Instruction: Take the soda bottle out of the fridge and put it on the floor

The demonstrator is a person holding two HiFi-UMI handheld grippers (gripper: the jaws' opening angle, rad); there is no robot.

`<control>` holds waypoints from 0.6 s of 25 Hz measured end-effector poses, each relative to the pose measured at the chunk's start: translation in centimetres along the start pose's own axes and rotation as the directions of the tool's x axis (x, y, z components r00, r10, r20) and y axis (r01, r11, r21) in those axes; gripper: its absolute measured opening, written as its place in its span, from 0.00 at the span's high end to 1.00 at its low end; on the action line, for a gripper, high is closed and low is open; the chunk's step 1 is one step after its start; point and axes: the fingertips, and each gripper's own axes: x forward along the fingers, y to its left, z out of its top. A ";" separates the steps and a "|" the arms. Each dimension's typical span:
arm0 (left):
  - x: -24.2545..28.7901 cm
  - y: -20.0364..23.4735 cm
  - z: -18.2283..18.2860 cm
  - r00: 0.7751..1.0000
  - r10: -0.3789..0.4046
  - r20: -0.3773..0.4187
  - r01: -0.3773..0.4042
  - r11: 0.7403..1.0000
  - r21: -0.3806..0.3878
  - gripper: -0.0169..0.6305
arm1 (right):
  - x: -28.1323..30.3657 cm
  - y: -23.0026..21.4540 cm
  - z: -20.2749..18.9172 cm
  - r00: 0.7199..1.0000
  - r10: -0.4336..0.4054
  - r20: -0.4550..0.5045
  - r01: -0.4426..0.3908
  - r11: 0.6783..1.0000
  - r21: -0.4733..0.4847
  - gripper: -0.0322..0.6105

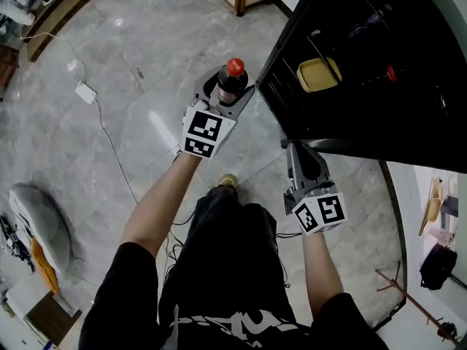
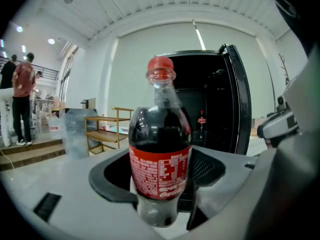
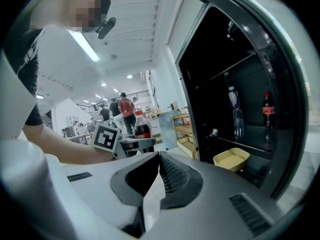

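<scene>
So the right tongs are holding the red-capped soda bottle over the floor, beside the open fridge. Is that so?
Not quite: the left tongs hold the soda bottle, as the left gripper view shows. The right tongs are shut and empty. The rest stands: over the floor, beside the open fridge.

Only readable mark: white Coca-Cola script at 6 o'clock on the red label (image 2: 161, 174) of your soda bottle (image 2: 160, 134). Fine print above it too small. Shirt (image 1: 219, 325) print illegible.
</scene>
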 end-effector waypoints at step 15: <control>-6.6 5.9 -21.9 0.988 0.157 -0.014 -0.157 0.984 -0.083 0.49 | 11.3 3.1 -18.9 0.972 0.230 -0.043 -0.233 0.970 -0.069 0.91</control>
